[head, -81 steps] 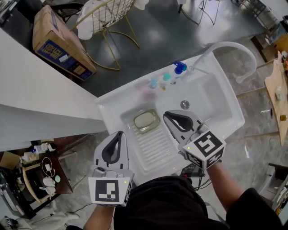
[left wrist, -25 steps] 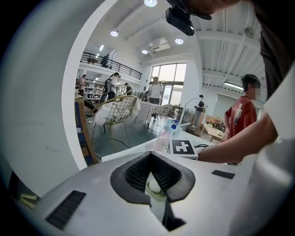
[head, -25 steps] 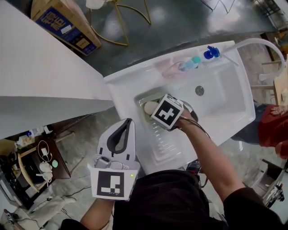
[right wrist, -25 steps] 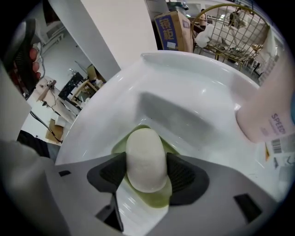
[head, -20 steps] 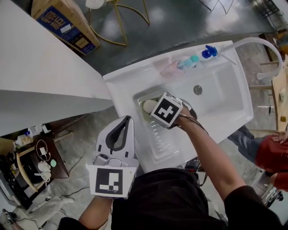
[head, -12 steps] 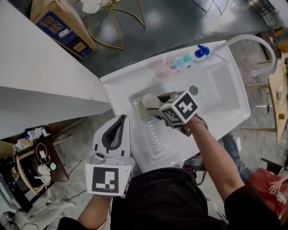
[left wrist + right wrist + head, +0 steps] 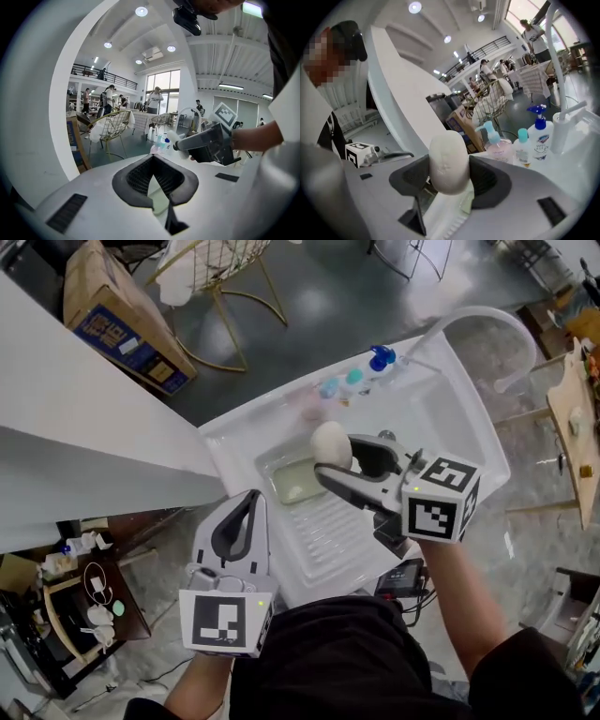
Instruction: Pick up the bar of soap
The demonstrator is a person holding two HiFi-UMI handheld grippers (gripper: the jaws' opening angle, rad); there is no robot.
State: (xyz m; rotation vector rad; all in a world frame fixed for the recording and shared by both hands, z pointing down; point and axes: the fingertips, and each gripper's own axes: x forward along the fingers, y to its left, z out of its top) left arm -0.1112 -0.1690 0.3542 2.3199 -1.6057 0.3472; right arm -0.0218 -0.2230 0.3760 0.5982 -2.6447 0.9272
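Soap [image 7: 330, 443] sits pinched tight in the right gripper [image 7: 334, 463], up above its dish [image 7: 269, 474] in the sink [image 7: 450, 418] to get clear, while the left gripper [image 7: 250, 502] hangs aside, seemingly closed on nothing.

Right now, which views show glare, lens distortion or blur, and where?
Head view: sharp, soft glare on the floor. Left gripper view: strong fisheye bending, black corners, bright ceiling lamps. Right gripper view: same fisheye bending; the bar of soap is near and sharp.
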